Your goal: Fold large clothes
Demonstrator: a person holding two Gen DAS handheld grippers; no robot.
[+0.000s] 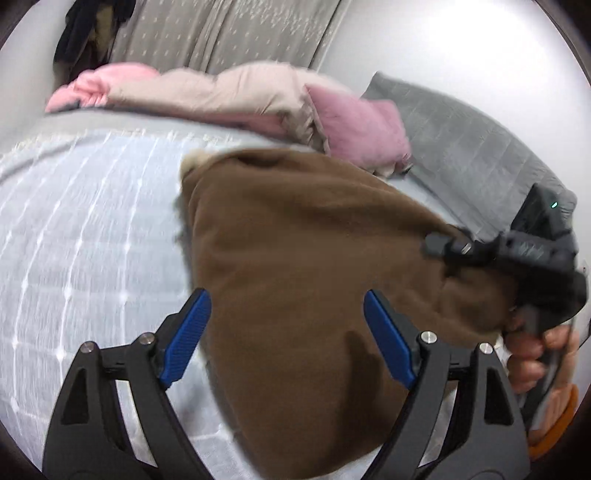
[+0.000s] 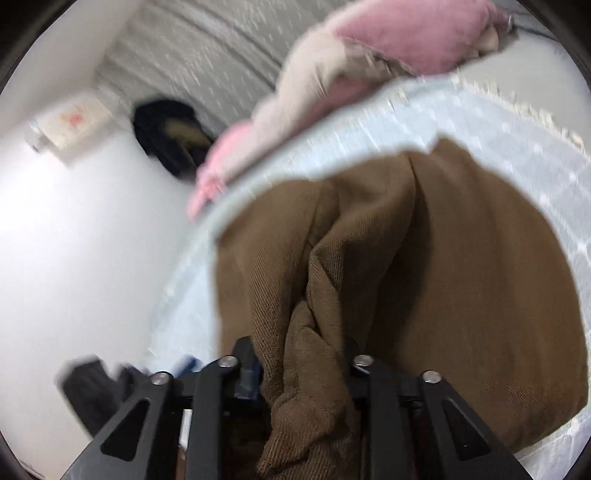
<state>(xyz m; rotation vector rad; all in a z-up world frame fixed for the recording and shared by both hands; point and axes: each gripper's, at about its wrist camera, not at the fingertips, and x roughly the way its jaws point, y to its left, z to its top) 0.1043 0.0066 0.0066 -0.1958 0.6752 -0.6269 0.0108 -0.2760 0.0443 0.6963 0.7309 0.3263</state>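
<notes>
Brown knitted fabric fills the foreground: we hold the large brown knit garment bunched between the jaws of our right gripper, which are clamped on a thick fold of it, and the rest spills forward onto the bed. From the other side, our left gripper hovers over the same garment with its blue-padded fingers spread wide apart and nothing pinched between them. At the right edge of that view we see a hand wrapped around the black handle of the right gripper, which bites the garment's edge. Beneath the cloth lies the pale blue bedspread with white grid lines. Farther back, a rumpled pink and beige quilt runs across the bed, with a grey quilted blanket to its right. Behind them hangs a grey patterned curtain, and a dark bundle of clothing sits in the far corner, too blurred to identify.
</notes>
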